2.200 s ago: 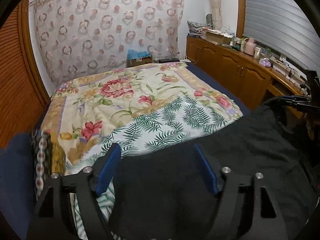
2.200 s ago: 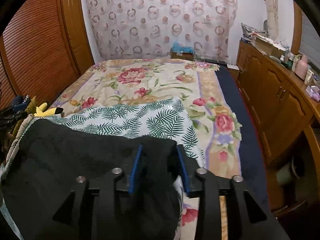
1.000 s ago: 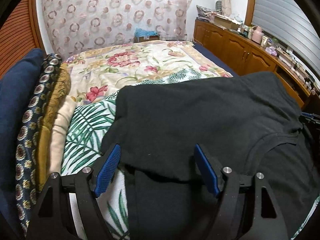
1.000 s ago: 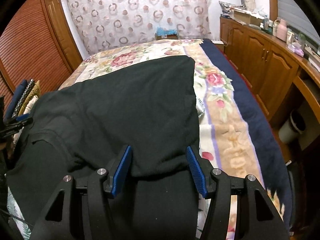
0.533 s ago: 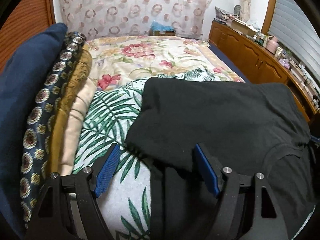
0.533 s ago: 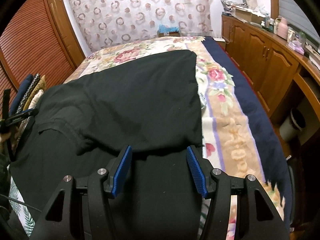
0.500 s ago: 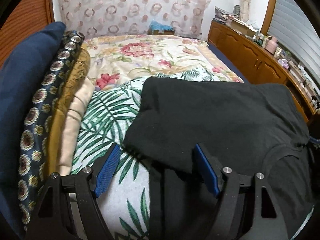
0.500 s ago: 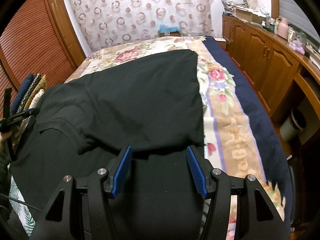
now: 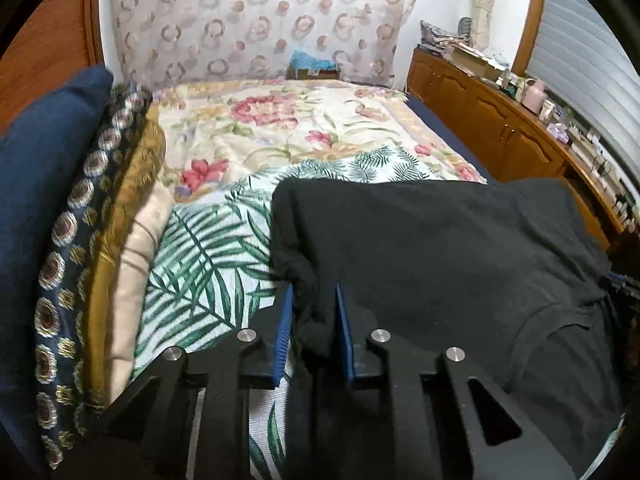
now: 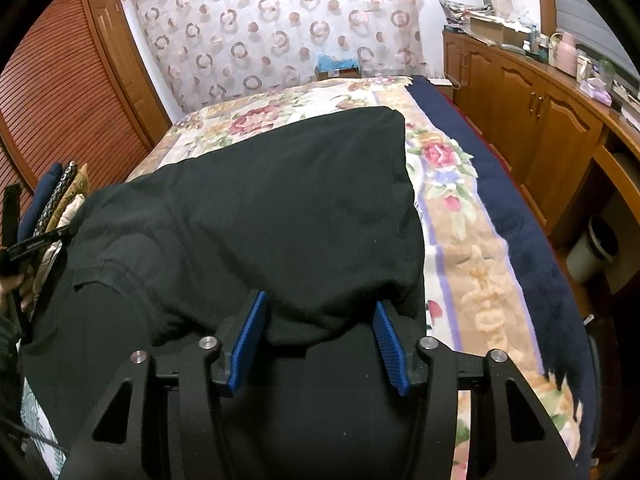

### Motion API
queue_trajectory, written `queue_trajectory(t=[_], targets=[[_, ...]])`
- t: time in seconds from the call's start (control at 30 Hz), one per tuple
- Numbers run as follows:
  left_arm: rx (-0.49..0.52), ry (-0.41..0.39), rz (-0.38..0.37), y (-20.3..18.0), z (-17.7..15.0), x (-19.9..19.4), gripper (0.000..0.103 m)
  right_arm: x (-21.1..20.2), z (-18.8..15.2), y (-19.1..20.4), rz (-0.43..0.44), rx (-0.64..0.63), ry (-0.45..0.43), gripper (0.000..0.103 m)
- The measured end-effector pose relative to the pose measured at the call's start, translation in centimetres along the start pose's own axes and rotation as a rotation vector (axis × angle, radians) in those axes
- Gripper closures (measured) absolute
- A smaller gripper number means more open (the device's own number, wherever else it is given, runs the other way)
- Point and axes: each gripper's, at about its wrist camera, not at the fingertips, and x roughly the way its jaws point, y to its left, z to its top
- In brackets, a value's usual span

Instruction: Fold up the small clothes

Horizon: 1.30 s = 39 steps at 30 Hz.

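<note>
Black cloth fills the near half of both views — a black garment (image 9: 440,248) is spread across the near end of the bed (image 9: 280,136), lying partly on a palm-leaf sheet (image 9: 208,248) and, farther right, on the floral blanket (image 10: 452,184). One layer has been doubled back over another, so a folded edge runs across the near side of the cloth. At the near left corner of that fold a bunched bit of fabric is pinched by the left gripper (image 9: 314,312); its jaws have just been closing, and the blue pads (image 9: 285,320) are seen pressed against the cloth from both sides. At the near right, the right gripper (image 10: 320,336) is set over the same folded edge. Its jaws have just been closing too, yet the pads (image 10: 250,336) stand well apart — cloth lies between them, but it cannot be told that it is squeezed. A stack of folded fabrics (image 9: 80,220) is seen just left of the palm-leaf sheet: navy, a ringed pattern, mustard and cream. A circle-print curtain (image 9: 260,20) hangs at the far end of the bed, and wooden cabinets (image 10: 532,120) run along the right side.
</note>
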Motion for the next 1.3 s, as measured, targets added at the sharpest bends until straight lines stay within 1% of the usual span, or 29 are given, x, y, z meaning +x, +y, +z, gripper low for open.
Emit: queue_trajectory(t=[0.03, 0.07, 0.1, 0.13, 0.2, 0.23, 0.4, 0.47, 0.63, 0.77, 0.87, 1.1, 1.3], targets=[[0.008, -0.012, 0.003, -0.2, 0.2, -0.2, 0.083, 0.2, 0.0, 0.0, -0.006, 0.000, -0.001, 0.061], [0.010, -0.021, 0.001, -0.3, 0.2, -0.4, 0.084, 0.2, 0.0, 0.1, -0.004, 0.000, -0.001, 0.065], [0.013, -0.033, -0.001, -0.2, 0.3, -0.6, 0.085, 0.2, 0.0, 0.2, 0.000, -0.002, -0.002, 0.073], [0.017, -0.046, 0.002, -0.3, 0.3, -0.9, 0.087, 0.3, 0.1, 0.2, 0.001, -0.005, -0.006, 0.077], [0.027, -0.068, 0.006, -0.4, 0.6, -1.4, 0.088, 0.2, 0.3, 0.2, 0.008, -0.015, -0.019, 0.089], [0.026, -0.076, 0.001, -0.4, 0.7, -1.6, 0.090, -0.1, 0.3, 0.3, 0.014, -0.021, -0.025, 0.093], [0.016, -0.129, -0.008, -0.1, 1.6, -3.0, 0.092, -0.6, 0.5, 0.6, 0.033, -0.040, -0.091, 0.097], [0.032, -0.141, -0.006, -0.4, 1.8, -3.4, 0.093, -0.9, 0.6, 0.7, 0.038, -0.050, -0.110, 0.098], [0.053, -0.154, -0.010, -1.0, 1.6, -4.2, 0.094, -2.0, 0.4, 1.0, 0.051, -0.084, -0.158, 0.099], [0.036, -0.188, -0.033, -0.9, 1.3, -5.7, 0.094, -3.5, 0.0, 1.1, 0.050, -0.105, -0.202, 0.099], [0.046, -0.216, -0.042, -1.5, 1.1, -7.1, 0.094, -4.8, -0.3, 1.3, 0.053, -0.126, -0.237, 0.099], [0.055, -0.291, -0.052, -1.9, 0.1, -11.4, 0.094, -8.3, -2.4, 1.2, 0.056, -0.147, -0.302, 0.099], [0.052, -0.316, -0.042, -1.5, -2.5, -14.0, 0.094, -9.9, -5.8, 1.1, 0.056, -0.162, -0.305, 0.099]])
